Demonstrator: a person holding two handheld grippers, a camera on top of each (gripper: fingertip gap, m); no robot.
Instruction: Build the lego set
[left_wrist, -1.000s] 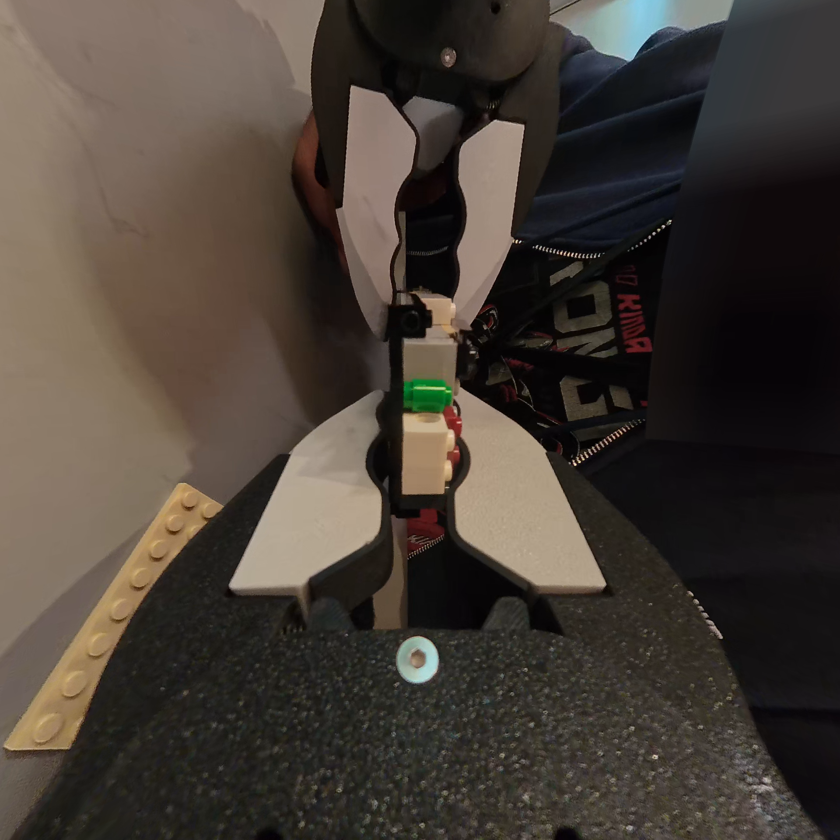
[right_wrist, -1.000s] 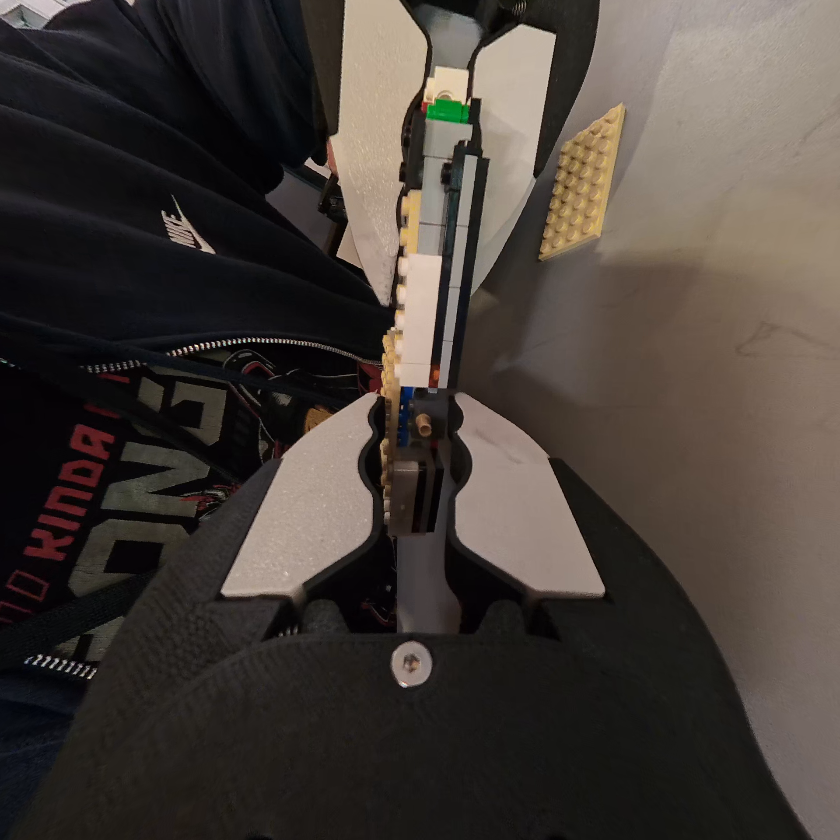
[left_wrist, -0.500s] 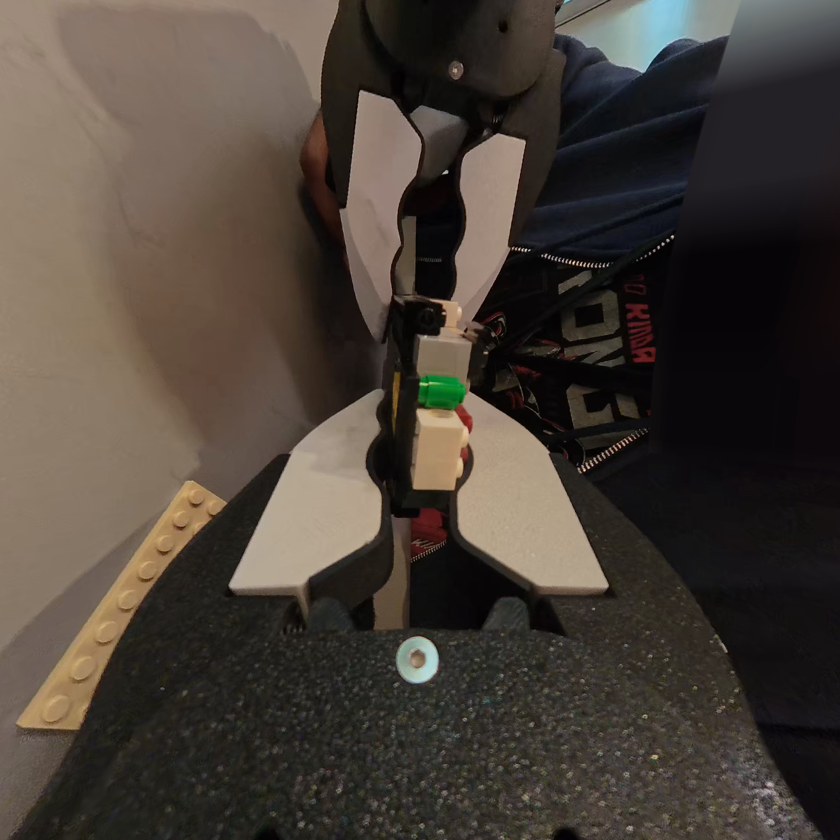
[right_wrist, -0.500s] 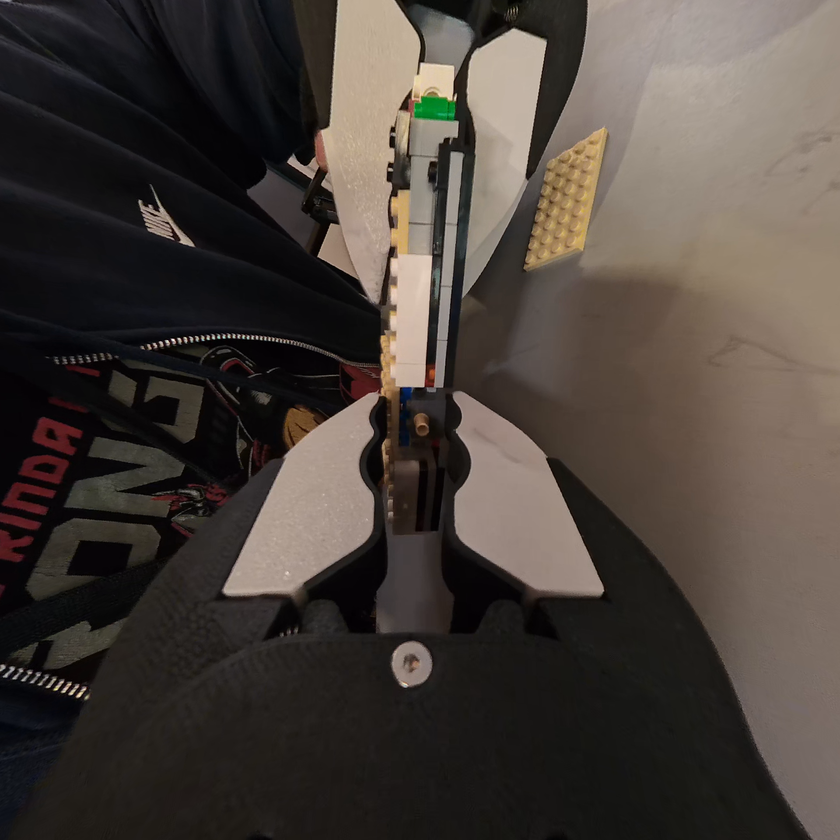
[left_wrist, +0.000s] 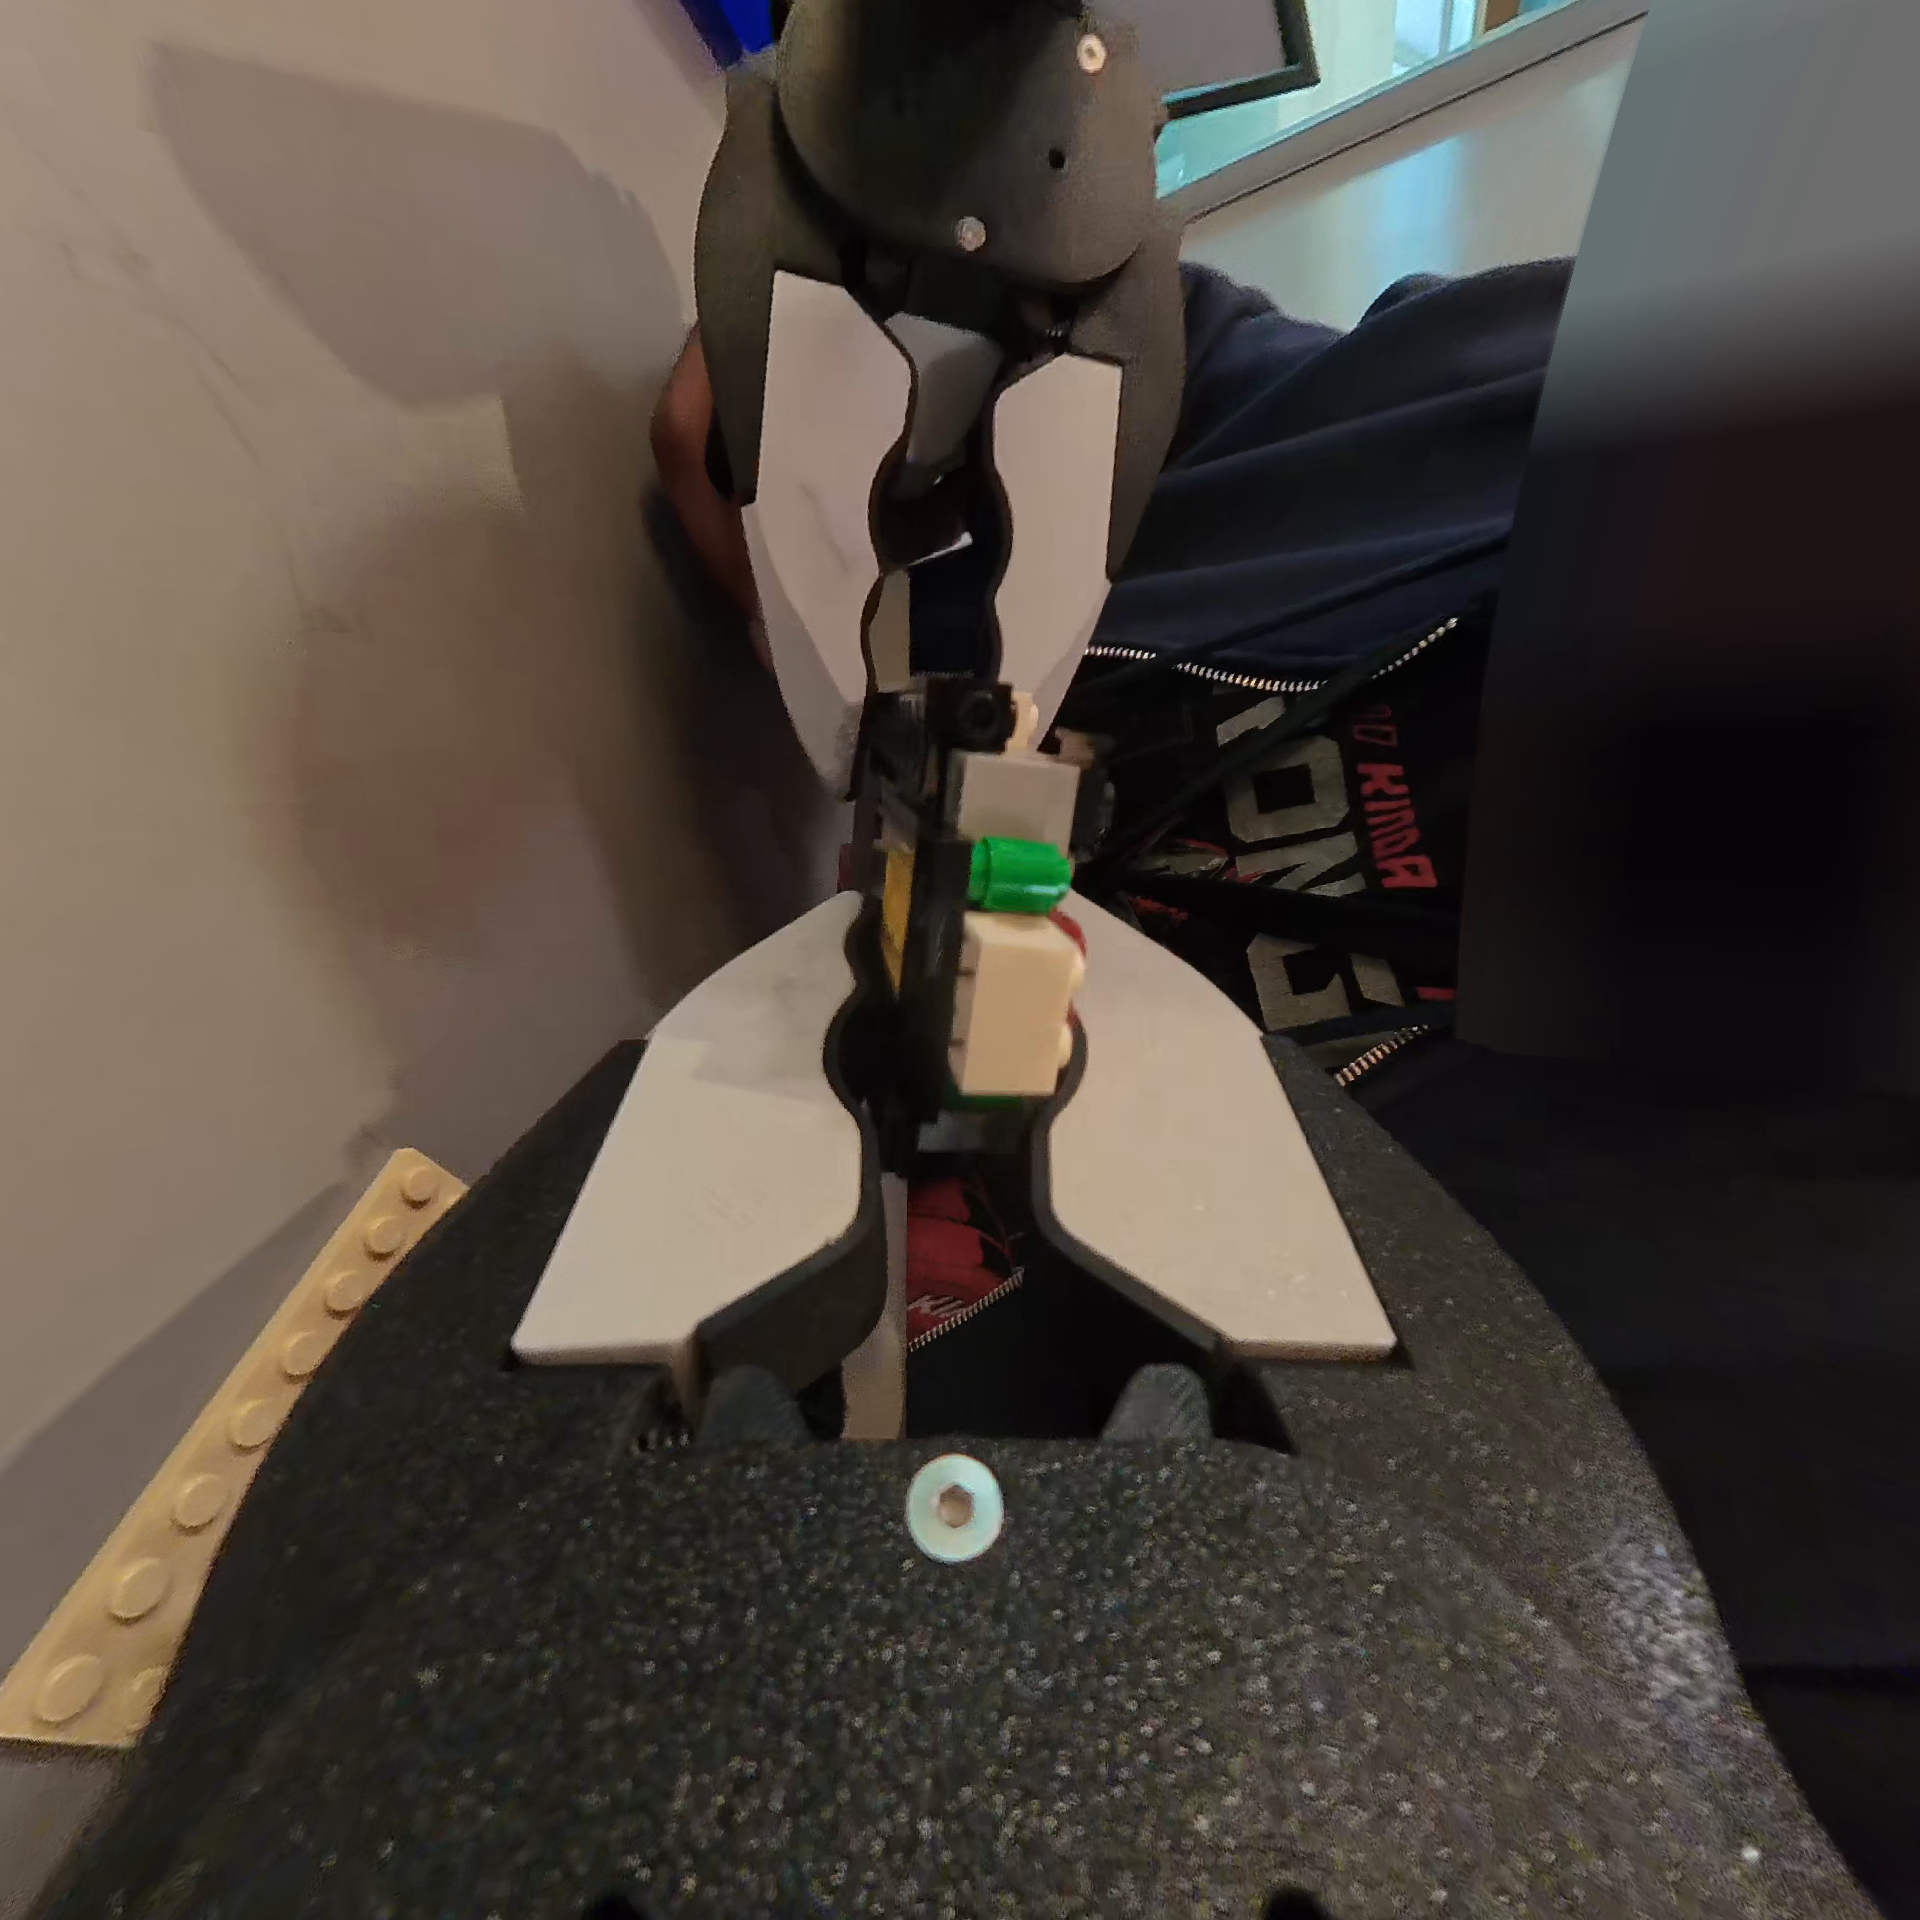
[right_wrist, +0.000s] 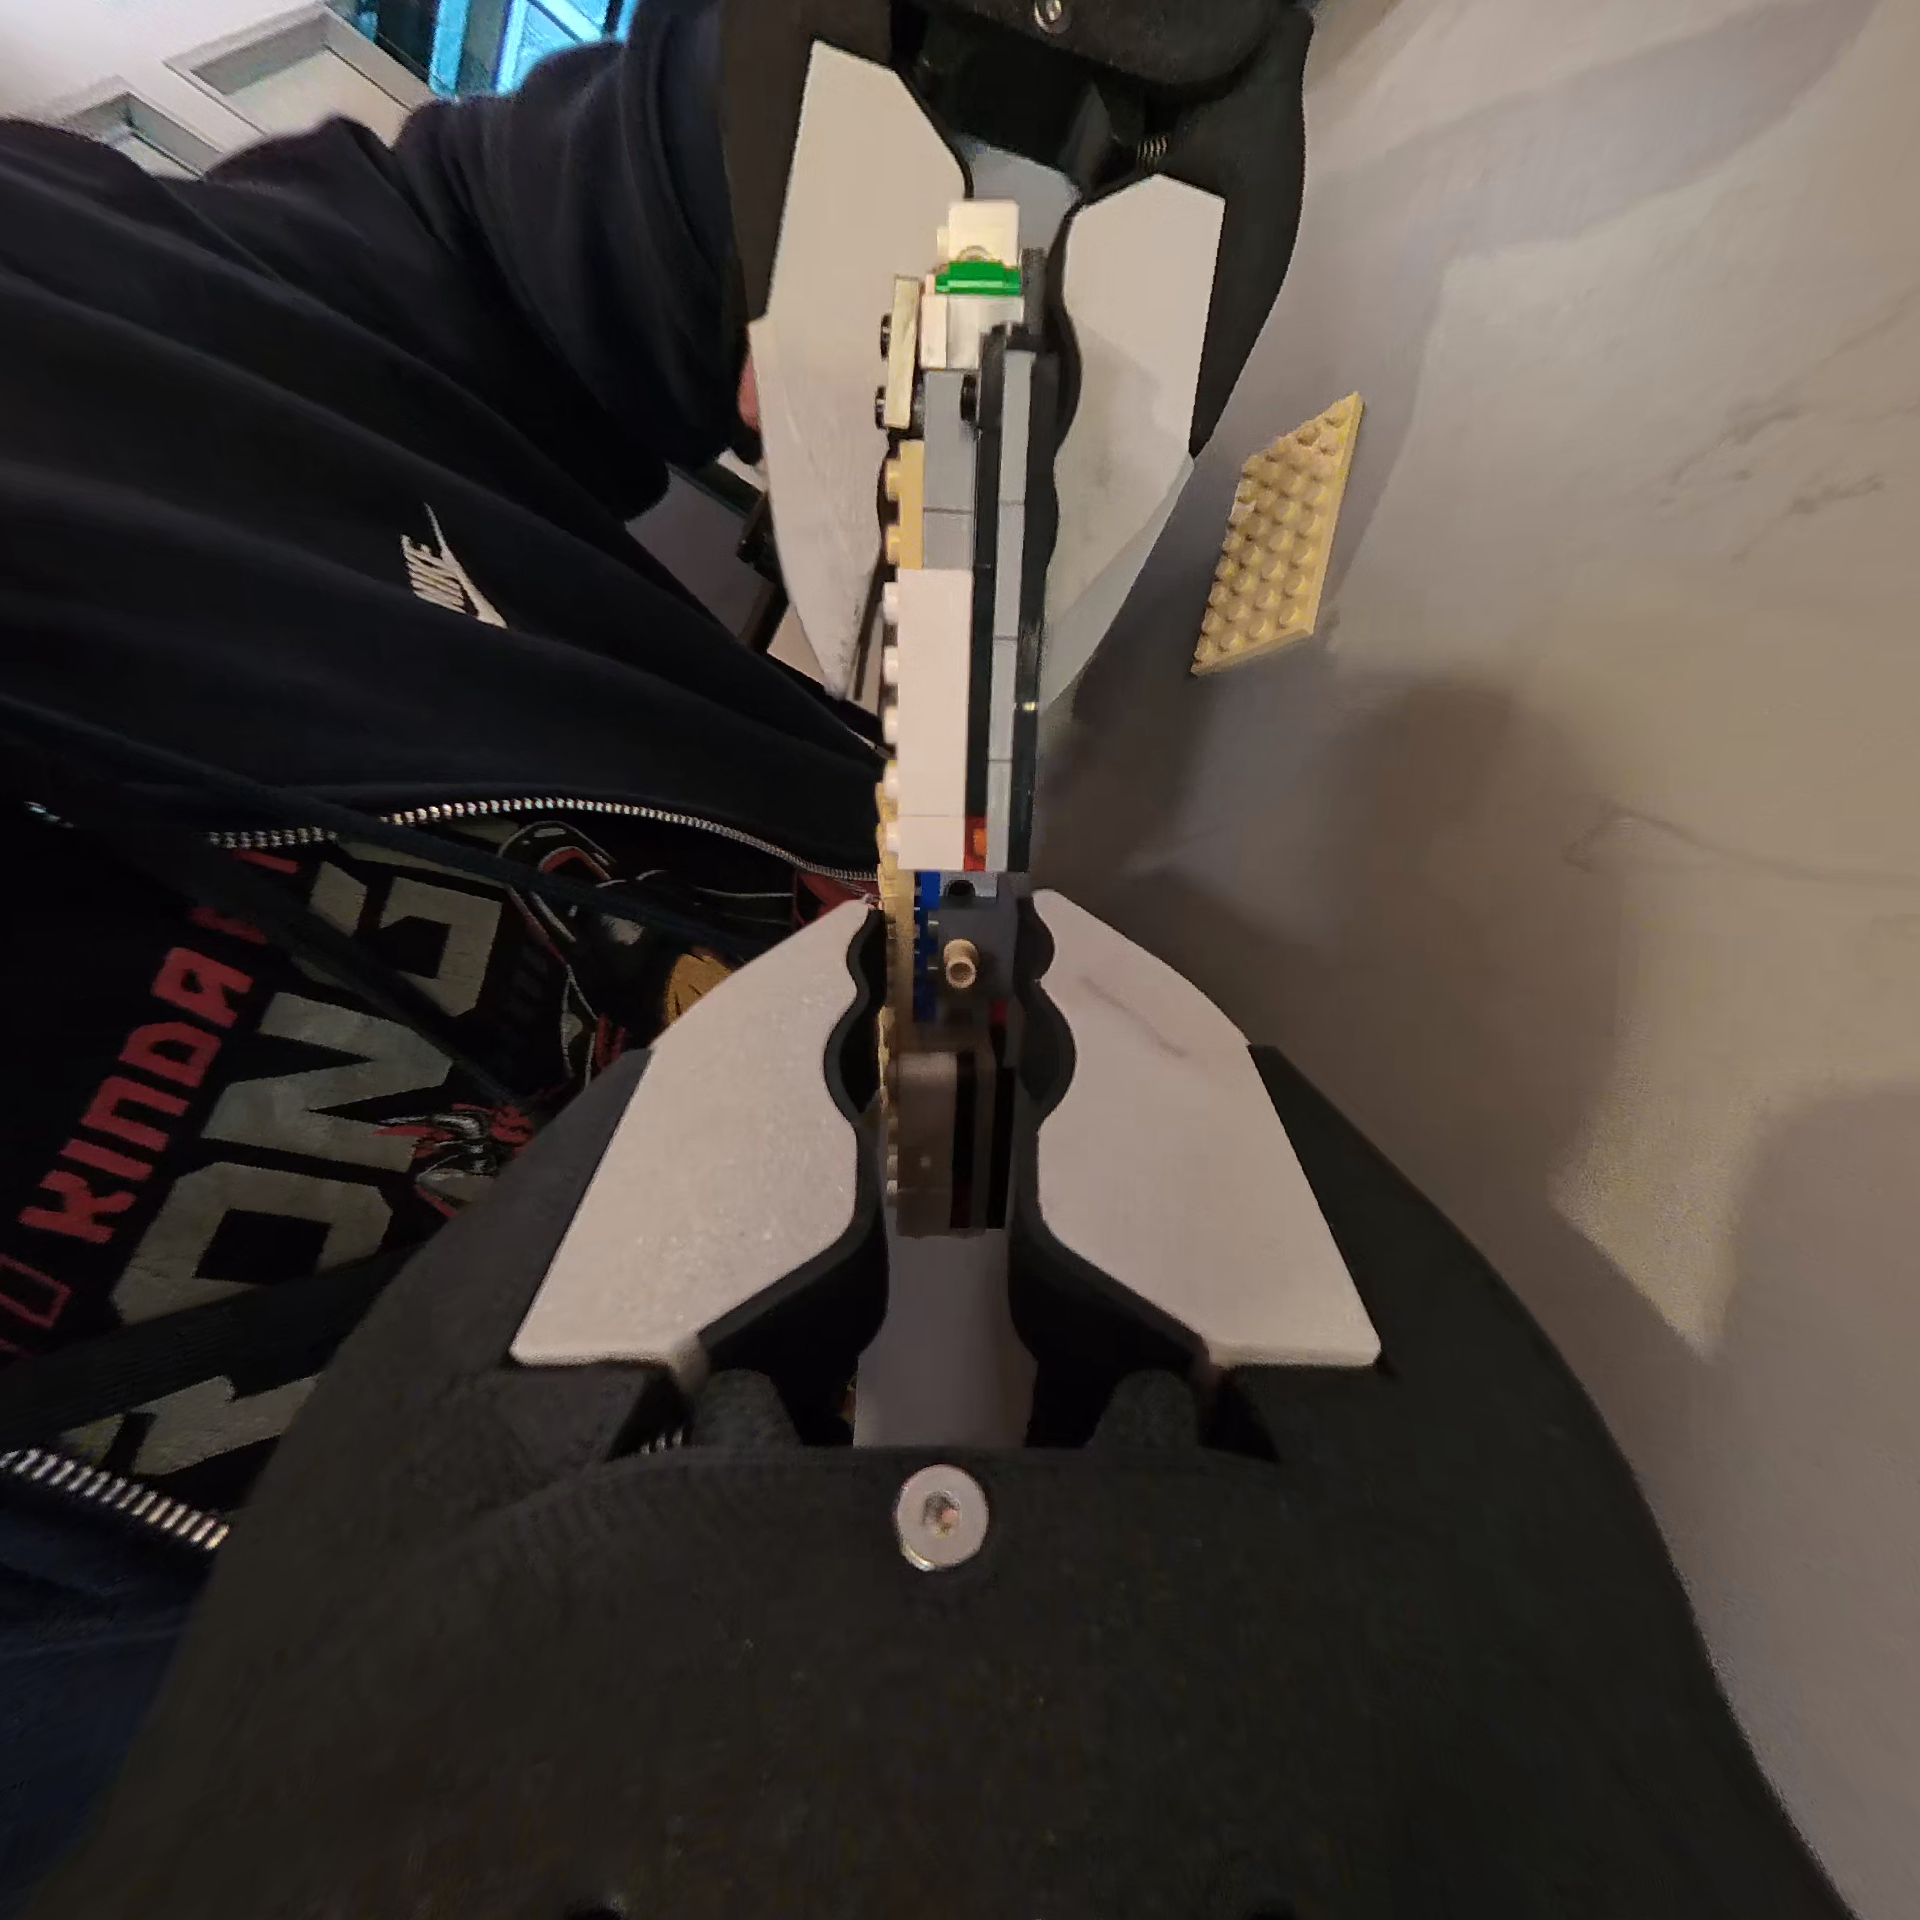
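Note:
A long brick assembly of white, grey, black, tan and green pieces (right_wrist: 935, 707) is held in the air between both grippers, one at each end. My left gripper (left_wrist: 966, 935) is shut on the end with a white brick (left_wrist: 1013, 1003) and a green piece (left_wrist: 1018, 878). My right gripper (right_wrist: 951, 925) is shut on the other end, around a dark grey block with a tan pin (right_wrist: 961, 971). Each gripper shows opposite the other: the right one in the left wrist view (left_wrist: 935, 665), the left one in the right wrist view (right_wrist: 956, 665).
A tan studded plate (left_wrist: 239, 1455) lies on the light marbled table (left_wrist: 260, 727); it also shows in the right wrist view (right_wrist: 1283, 540). A person in a dark zipped jacket (right_wrist: 312, 416) is close behind the grippers. Both grippers' tips are close together, under 4 cm apart.
Both grippers keep hold of the assembly and have tilted together with it. In the left jaws the assembly has twisted a little, baring a yellow piece on its left side.

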